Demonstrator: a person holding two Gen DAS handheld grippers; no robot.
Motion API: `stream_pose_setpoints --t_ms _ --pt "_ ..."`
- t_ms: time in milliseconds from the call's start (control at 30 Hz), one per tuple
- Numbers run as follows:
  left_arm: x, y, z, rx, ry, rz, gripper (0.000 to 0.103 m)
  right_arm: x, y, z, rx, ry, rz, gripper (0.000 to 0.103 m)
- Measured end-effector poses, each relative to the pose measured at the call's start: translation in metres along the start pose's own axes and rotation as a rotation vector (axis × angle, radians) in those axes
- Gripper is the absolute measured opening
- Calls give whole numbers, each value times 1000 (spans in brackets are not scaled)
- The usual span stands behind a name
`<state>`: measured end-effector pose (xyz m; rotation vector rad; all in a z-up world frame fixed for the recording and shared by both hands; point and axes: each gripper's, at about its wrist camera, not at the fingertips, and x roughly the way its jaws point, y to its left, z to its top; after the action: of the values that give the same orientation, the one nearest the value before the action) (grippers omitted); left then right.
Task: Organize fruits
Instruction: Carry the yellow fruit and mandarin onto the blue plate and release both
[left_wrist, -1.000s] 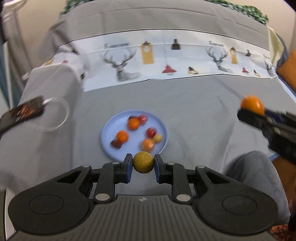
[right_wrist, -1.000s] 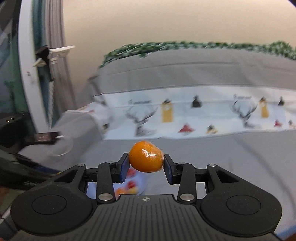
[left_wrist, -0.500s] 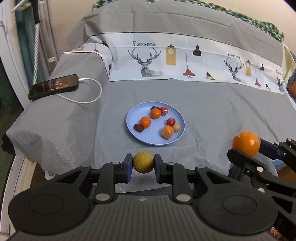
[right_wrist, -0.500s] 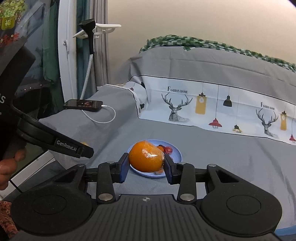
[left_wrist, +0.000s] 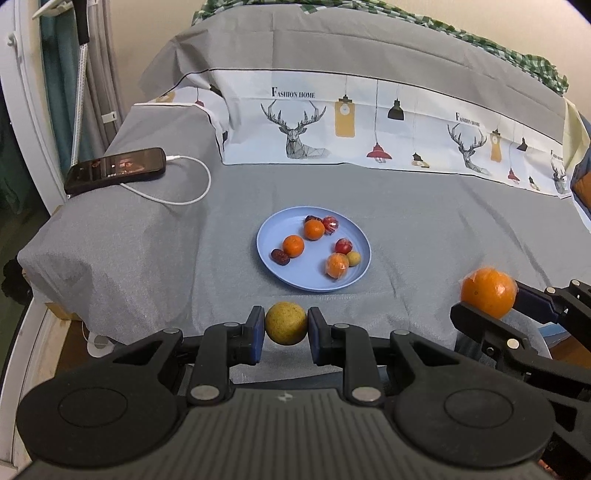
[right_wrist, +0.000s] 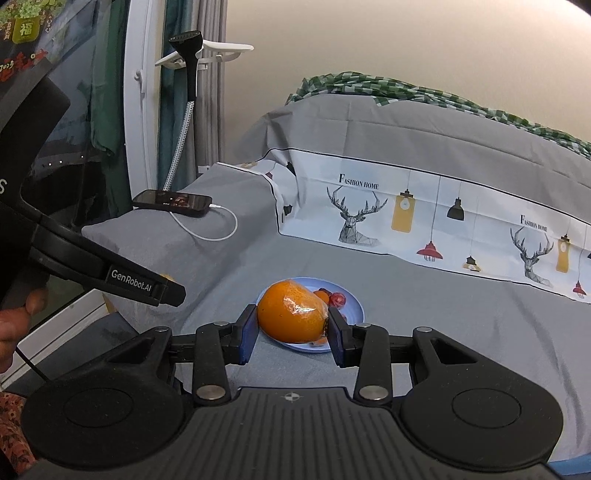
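Note:
A blue plate (left_wrist: 273, 232) lies on the grey bedspread and carries several small fruits: oranges, red ones, dark dates and a yellowish one. My left gripper (left_wrist: 286, 325) is shut on a small yellow-brown round fruit (left_wrist: 286, 323), held near the bed's front edge, short of the plate. My right gripper (right_wrist: 291, 321) is shut on a plastic-wrapped orange (right_wrist: 290, 312), also held above the bed's near side, with the plate (right_wrist: 356, 306) partly hidden behind it. In the left wrist view the orange (left_wrist: 487, 291) shows at the right, well right of the plate.
A black phone (left_wrist: 114, 168) with a white cable (left_wrist: 184, 199) lies on the raised left corner of the bed. A printed deer-pattern cloth (left_wrist: 369, 129) and pillows rise behind the plate. A person's hand (right_wrist: 14, 317) holds the left gripper (right_wrist: 110, 273).
Both views have pulled back and rolled from the plate, which now looks farther and sharper. Both fruits stay gripped. Little differs over the last half second.

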<state>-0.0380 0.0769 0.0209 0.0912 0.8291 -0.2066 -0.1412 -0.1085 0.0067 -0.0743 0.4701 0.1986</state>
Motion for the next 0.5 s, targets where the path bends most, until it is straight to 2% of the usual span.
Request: stream_pose_setpoints --t_ms 500 --pt "32 9 1 -11 82 -15 27 25 -1 -1 3 76 13 41"
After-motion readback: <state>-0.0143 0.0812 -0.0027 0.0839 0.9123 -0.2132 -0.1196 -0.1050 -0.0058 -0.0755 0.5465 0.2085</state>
